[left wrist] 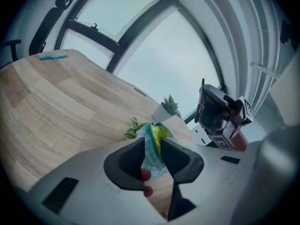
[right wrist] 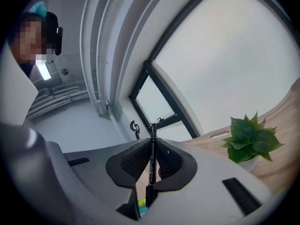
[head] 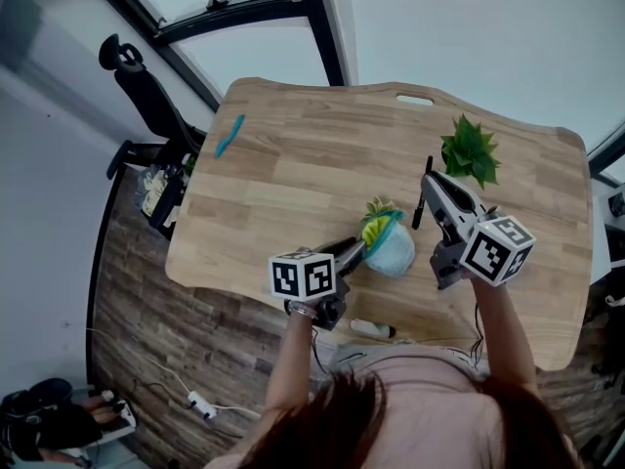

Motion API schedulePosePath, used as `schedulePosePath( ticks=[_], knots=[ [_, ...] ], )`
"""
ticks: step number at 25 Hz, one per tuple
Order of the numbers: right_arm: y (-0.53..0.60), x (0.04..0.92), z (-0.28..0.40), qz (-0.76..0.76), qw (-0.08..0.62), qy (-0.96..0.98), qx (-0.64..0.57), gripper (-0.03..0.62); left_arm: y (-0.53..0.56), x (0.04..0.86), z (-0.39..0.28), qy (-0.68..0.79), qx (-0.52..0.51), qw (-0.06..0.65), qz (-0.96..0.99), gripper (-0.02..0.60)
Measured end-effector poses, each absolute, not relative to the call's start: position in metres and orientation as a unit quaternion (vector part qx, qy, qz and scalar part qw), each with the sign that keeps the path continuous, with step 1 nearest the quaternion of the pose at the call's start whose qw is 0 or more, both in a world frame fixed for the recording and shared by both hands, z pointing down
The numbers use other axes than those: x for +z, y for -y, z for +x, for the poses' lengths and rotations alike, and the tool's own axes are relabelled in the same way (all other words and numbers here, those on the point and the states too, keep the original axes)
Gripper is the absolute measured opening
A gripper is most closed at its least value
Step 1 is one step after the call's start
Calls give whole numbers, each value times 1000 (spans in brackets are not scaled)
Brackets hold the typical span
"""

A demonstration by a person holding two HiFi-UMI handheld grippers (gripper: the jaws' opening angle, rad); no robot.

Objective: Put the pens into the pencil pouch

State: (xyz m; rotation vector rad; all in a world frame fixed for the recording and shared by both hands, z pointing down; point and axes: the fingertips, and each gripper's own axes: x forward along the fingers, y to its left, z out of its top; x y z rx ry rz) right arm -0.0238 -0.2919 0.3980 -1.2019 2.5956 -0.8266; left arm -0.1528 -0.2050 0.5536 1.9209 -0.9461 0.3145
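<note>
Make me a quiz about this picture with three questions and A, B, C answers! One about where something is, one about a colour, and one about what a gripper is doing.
1. Where is the teal pen?
A. near the far left corner of the table
B. on the floor
C. on the chair

2. What colour is the pen in the right gripper?
A. red
B. black
C. yellow

3. What is the left gripper doing?
A. open, holding nothing
B. shut on the pencil pouch
C. shut on a leaf

Answers:
1. A, because the head view shows it lying alone on the wood near that corner.
2. B, because the thin pen between those jaws is black.
3. B, because its jaws squeeze the blue and yellow pencil pouch.
</note>
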Motion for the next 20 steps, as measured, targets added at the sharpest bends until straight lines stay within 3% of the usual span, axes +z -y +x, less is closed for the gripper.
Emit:
schedulePosePath(
  ticks=[3, 7, 20],
  knots=[
    [294, 399, -41, -390, 89, -875, -272, 32, 203, 549, -143, 370, 128, 464, 794, 91],
    [293, 407, -60, -374, 96, -880, -278, 32, 196, 544, -130, 355, 136, 449, 809, 23],
    [268, 457, -79, -361, 31, -899, -246, 32, 189, 527, -114, 365, 117, 426, 819, 14]
  ],
)
